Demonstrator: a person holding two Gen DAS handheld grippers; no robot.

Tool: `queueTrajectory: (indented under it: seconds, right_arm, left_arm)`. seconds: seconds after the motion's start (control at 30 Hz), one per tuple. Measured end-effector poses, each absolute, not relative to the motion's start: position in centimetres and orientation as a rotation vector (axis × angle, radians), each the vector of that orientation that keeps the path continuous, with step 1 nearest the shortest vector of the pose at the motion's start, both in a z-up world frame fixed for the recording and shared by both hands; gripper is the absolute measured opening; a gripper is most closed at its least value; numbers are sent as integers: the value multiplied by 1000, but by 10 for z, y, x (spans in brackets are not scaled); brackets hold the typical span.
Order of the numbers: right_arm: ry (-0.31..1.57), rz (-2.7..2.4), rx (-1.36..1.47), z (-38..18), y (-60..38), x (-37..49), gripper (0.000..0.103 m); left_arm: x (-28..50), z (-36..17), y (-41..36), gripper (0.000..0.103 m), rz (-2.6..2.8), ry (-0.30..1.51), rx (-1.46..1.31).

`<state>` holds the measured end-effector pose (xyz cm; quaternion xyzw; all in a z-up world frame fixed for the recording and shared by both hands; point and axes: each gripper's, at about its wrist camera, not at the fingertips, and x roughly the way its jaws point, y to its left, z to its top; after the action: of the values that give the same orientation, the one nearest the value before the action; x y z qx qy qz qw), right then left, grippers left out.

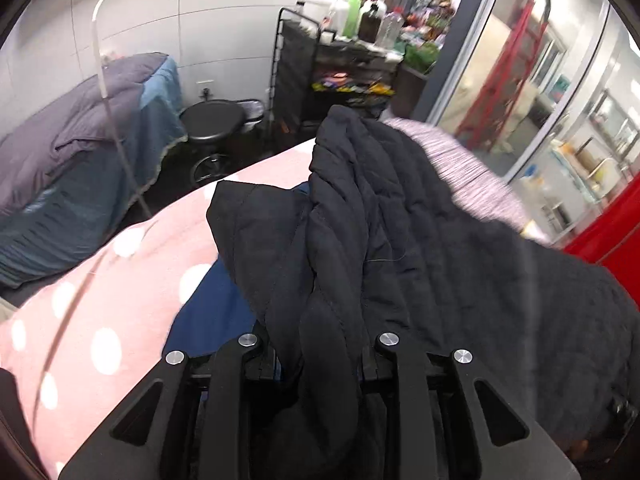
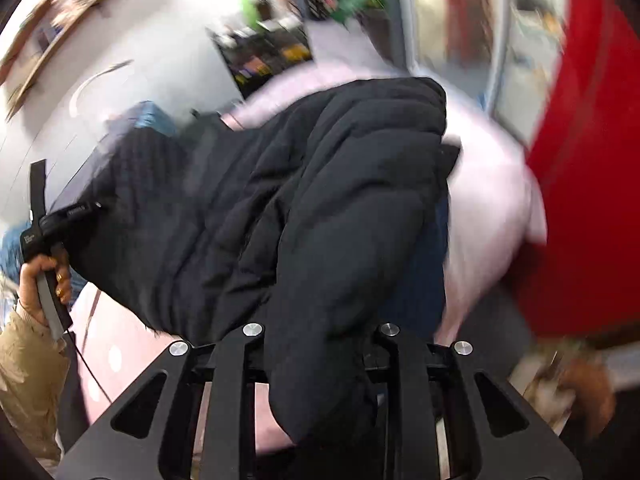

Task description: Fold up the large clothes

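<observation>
Stool (image 1: 212, 120) and cart (image 1: 344, 68) far ahead of left gripper (image 1: 320, 356), pink spotted sheet (image 1: 120, 280) to its left, black jacket (image 1: 380, 220) bunched ahead, clamped by both, right gripper (image 2: 320, 344) tilted, view blurred, hand (image 2: 44, 280) gripping left handle

I count 1 black quilted jacket (image 1: 400, 216), 1 pink polka-dot cover (image 1: 120, 280) beneath it, 1 blue cloth (image 1: 212, 312), 1 round black stool (image 1: 212, 120), 1 white floor lamp (image 1: 104, 64), and 2 grippers, left (image 1: 316, 364) and right (image 2: 316, 360).
</observation>
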<state>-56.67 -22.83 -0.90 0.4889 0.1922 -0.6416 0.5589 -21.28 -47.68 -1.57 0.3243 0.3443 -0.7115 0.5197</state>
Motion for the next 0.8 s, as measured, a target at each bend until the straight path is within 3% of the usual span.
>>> queueTrajectory:
  seconds: [0.17,0.33,0.5,0.63,0.8]
  right_arm:
    - [465,-1522,1162,-24,-233,-573,26]
    - [457,-1510,1230,-35,-248,-576,30]
    - [370,-1508,1335,-59,-242,-592,46]
    - [300,-1515,1415,-66,-236,-602,68]
    - [246,-1494,1441,-54,-228,-613,69]
  left_arm:
    - [-208,-20,-481,28,-1680,840,815]
    - [-202,-31,-481,45,-1596,856,856]
    - [-211,-38,-474,66,-1522,692,921]
    - [-217,-38,-472,86,-1458,587,956]
    - [-190,-12,-468,91,-1440,651,863]
